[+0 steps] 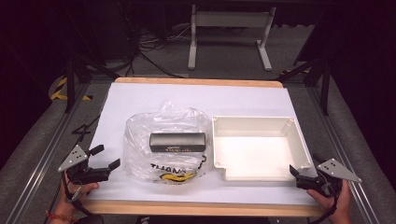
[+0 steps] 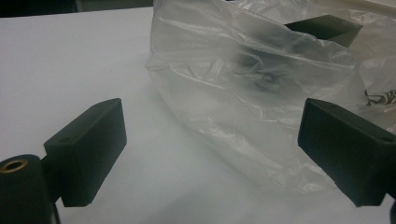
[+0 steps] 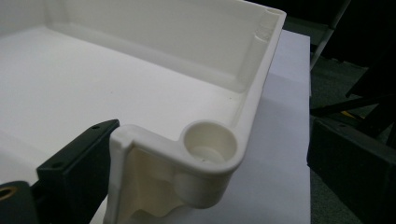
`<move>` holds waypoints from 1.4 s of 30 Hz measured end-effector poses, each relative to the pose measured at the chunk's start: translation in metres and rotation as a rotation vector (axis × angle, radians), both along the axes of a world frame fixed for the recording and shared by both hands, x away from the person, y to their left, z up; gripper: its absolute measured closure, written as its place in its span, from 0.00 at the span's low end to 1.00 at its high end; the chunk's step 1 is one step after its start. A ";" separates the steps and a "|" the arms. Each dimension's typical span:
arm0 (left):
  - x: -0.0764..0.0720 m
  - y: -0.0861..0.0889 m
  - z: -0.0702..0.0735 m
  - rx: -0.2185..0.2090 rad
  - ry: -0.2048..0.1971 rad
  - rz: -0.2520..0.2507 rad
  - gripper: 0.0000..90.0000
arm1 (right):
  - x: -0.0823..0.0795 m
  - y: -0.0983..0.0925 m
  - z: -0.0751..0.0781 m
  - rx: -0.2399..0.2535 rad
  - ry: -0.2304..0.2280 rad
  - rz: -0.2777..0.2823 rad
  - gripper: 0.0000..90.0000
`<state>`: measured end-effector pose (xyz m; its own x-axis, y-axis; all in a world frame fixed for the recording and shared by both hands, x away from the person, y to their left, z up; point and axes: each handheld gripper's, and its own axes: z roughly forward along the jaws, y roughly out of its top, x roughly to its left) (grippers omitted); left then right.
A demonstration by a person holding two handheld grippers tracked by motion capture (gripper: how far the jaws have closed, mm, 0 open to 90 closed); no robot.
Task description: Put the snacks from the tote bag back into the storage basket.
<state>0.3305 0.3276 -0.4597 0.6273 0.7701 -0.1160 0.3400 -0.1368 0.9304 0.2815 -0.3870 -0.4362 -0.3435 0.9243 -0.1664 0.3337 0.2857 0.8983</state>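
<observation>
Nearest you, two hands, one gripper each. Your left gripper point(image 1: 106, 157) sits at the table's near left corner, jaws spread wide with nothing between them; in the left gripper view both black jaws frame the near edge of the plastic bag point(image 2: 261, 93) without touching it. Your right gripper point(image 1: 293, 171) sits at the near right corner, jaws also wide apart. In the right gripper view the near right corner of the white tray point(image 3: 205, 149) stands between them: the left jaw lies just inside the tray wall, the right jaw outside and well clear, so nothing is clamped.

Mid-table, count one clear plastic bag point(image 1: 166, 142), crumpled, with dark lettering and a yellow mark on its near side. One black box point(image 1: 177, 142) lies flat with the bag, long side across the table. Just right of the bag, one white tray point(image 1: 299, 140), shallow and upright.

All three rest on one white sheet point(image 1: 140, 100) covering the wooden table point(image 1: 196, 82). Beyond it, one white table frame point(image 1: 229, 32) stands on the grey floor.
</observation>
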 end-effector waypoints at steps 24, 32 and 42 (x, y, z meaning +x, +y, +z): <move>-0.002 0.001 0.000 0.009 -0.013 -0.013 0.10 | -0.005 0.005 0.021 0.009 -0.008 0.045 0.06; -0.001 0.001 0.000 0.004 -0.018 -0.011 0.10 | -0.008 0.009 0.032 0.010 -0.021 0.073 0.11; -0.001 0.000 0.000 0.006 -0.017 -0.010 0.10 | -0.010 0.019 0.045 0.001 -0.049 0.129 0.20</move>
